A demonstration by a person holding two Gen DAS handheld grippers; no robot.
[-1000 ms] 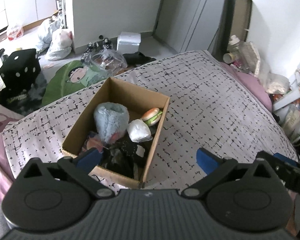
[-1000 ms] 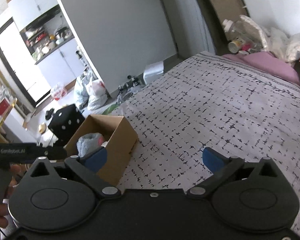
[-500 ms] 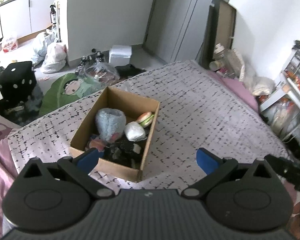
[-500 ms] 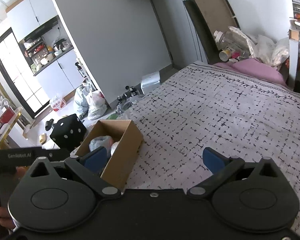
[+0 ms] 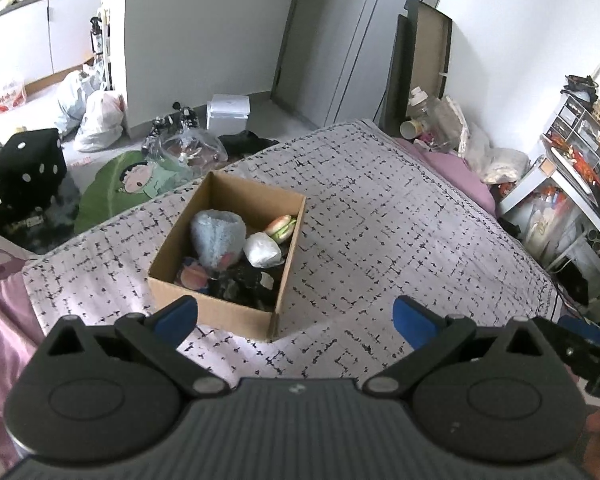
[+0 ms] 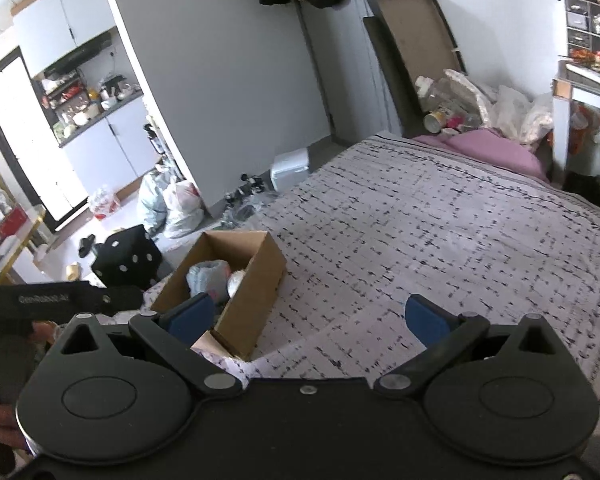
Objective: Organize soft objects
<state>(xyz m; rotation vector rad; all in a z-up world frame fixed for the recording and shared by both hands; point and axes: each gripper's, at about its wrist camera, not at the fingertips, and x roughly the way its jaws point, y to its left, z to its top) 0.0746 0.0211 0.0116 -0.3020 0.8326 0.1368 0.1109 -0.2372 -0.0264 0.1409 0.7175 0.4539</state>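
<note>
An open cardboard box [image 5: 290, 256] stands on the patterned bed sheet [image 5: 400, 240]. In it lie a fluffy blue plush [image 5: 218, 234], a small burger toy [image 5: 281, 226], a white pouch [image 5: 262, 250] and dark soft items [image 5: 244, 284]. My left gripper [image 5: 296, 318] is open and empty, held above and in front of the box. My right gripper [image 6: 308, 318] is open and empty, to the right of the box [image 6: 256, 292], where the blue plush [image 6: 208, 280] shows inside.
A black dice cushion [image 5: 26, 166], plastic bags [image 5: 98, 120] and a green cartoon cushion [image 5: 132, 184] lie on the floor beyond the bed. A pink pillow [image 6: 496, 152] and clutter are at the bed's far end. A shelf [image 5: 572, 184] stands at right.
Both grippers have pulled back and risen from the box, so more of the bed and room shows. Both stay open. The box contents have not moved.
</note>
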